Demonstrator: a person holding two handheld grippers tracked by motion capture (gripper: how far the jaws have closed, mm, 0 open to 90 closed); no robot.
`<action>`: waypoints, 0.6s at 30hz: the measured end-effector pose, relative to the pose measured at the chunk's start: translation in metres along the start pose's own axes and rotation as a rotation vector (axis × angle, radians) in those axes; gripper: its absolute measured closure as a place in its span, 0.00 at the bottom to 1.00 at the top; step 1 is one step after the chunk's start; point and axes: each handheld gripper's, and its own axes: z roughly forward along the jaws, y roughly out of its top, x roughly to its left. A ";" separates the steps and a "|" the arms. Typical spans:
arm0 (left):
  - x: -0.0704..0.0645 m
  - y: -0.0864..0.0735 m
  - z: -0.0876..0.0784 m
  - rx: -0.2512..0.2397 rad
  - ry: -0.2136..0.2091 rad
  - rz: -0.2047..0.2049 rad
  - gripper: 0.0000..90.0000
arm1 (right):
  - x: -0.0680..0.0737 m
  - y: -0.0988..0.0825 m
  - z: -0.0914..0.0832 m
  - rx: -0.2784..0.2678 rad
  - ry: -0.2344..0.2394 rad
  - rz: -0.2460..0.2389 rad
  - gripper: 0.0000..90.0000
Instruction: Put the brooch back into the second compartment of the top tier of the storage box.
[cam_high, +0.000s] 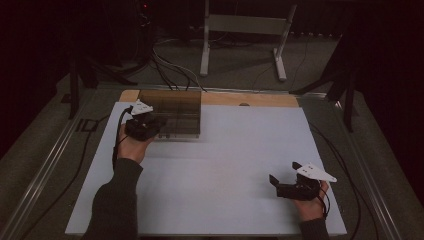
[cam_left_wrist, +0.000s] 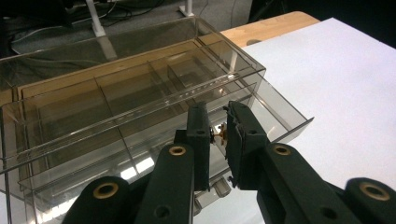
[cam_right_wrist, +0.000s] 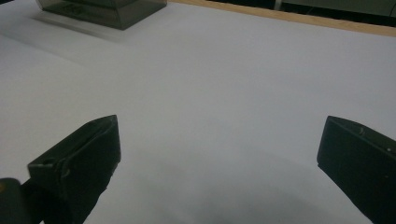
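One clear drawer box (cam_left_wrist: 116, 107), compartments bare, left tool (cam_left_wrist: 218, 133) gripping its knob (cam_left_wrist: 219, 133).

Wide-spread claw (cam_right_wrist: 219, 154) above white table (cam_right_wrist: 224, 70)

organizer box (cam_right_wrist: 105, 10): top cropped | knob (cam_left_wrist: 219, 134): mostly hidden behind tongs

A dim room with grey floor (cam_high: 240, 70), a white metal stand (cam_high: 245, 30) and loose cables (cam_high: 170, 67) behind the table.
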 end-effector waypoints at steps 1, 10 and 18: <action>0.001 0.000 0.001 0.002 0.001 -0.001 0.90 | 0.000 0.000 0.000 0.000 0.000 0.000 0.00; 0.006 -0.002 0.007 0.022 0.015 -0.014 0.90 | 0.000 0.000 0.000 -0.001 -0.001 -0.001 0.00; 0.009 -0.003 0.014 0.040 0.024 -0.026 0.90 | 0.000 0.000 0.000 -0.001 -0.001 0.000 0.00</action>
